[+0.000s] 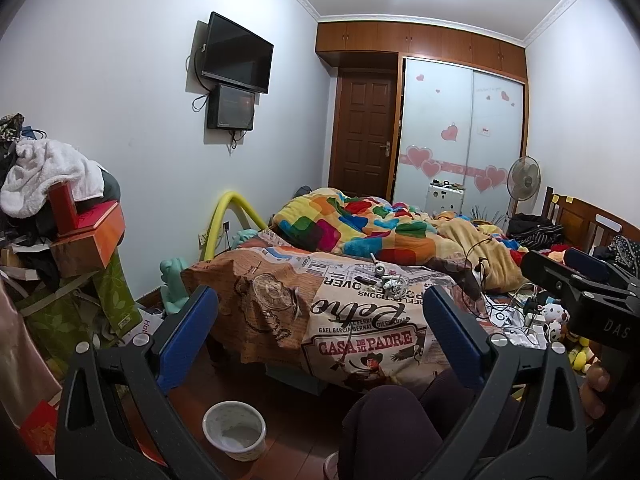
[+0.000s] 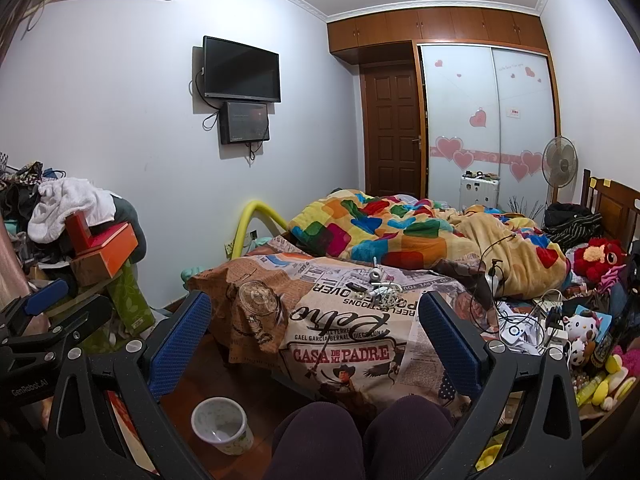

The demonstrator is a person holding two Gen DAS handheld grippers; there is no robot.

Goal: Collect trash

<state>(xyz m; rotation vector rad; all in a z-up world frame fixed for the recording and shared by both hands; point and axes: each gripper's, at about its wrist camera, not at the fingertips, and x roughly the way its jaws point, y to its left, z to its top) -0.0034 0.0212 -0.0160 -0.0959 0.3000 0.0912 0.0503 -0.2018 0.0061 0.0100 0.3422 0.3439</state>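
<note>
A cluttered bedroom seen from two grippers held side by side, both aimed at a bed point(image 1: 360, 320) covered in a newspaper-print sheet. The left gripper point(image 1: 320, 320) fills the lower part of its view, its blue-padded fingers point(image 1: 188, 332) spread wide apart with nothing between them. The right gripper point(image 2: 316, 328) sits the same way in its own view, jaws wide apart and empty.

On the dark floor at the lower centre-left, near the foot of the bed, stands a small white bin point(image 1: 235, 430), upright and open; it seems nearly empty, though its bottom is hard to make out. The person's knees point(image 2: 360, 432) in dark trousers show at the bottom centre, just right of the bin.

In the middle of the frame, a small heap of white cables and gadgets point(image 1: 386, 280) lies on the sheet. Behind it is a bright patchwork blanket point(image 1: 352, 228). A dark television point(image 1: 236, 52) hangs on the wall, upper left. A pile of clothes and boxes point(image 1: 60, 208) stands at the left edge.
</note>
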